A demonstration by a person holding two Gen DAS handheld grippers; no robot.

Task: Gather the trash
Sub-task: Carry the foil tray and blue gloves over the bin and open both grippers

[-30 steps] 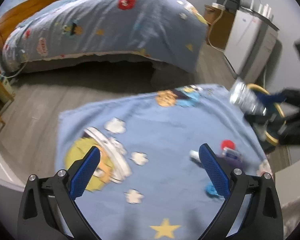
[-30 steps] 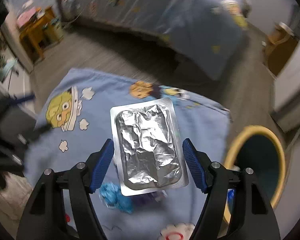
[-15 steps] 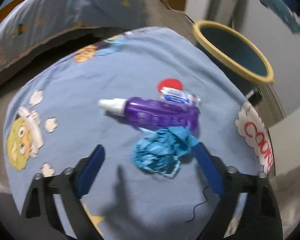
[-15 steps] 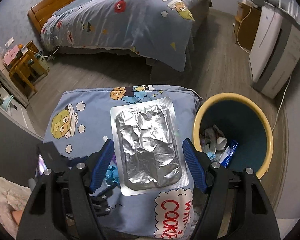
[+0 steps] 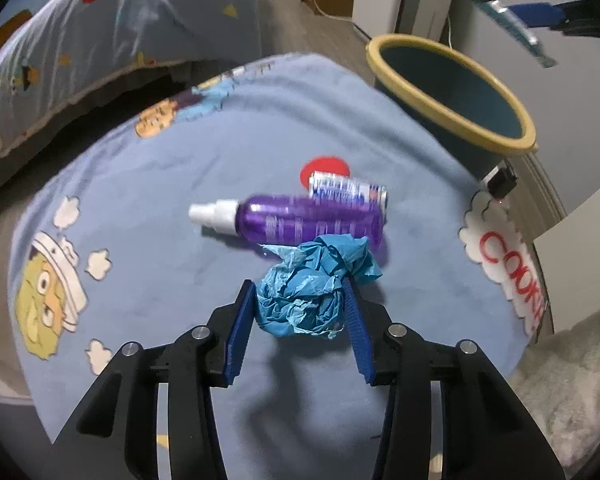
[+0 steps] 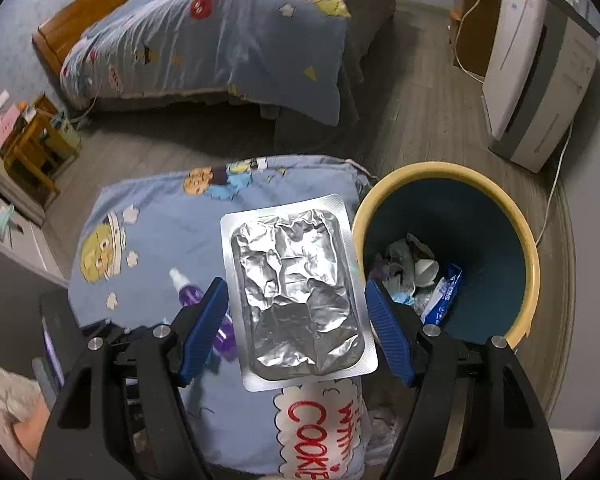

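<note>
My left gripper is shut on a crumpled blue paper ball lying on the blue cartoon blanket. A purple spray bottle with a white cap and a small foil wrapper lie just beyond the ball. My right gripper is shut on a silver foil blister pack, held high above the blanket's right edge, beside the yellow-rimmed blue bin. The bin also shows in the left wrist view; it holds several pieces of trash.
A bed with a blue cartoon duvet stands behind on the wood floor. A white appliance with a cable stands at the back right. A wooden side table is at the left. A black device lies by the bin.
My left gripper came down to the blue paper ball and shut on it. My right gripper carried the blister pack rightwards, close to the bin.
</note>
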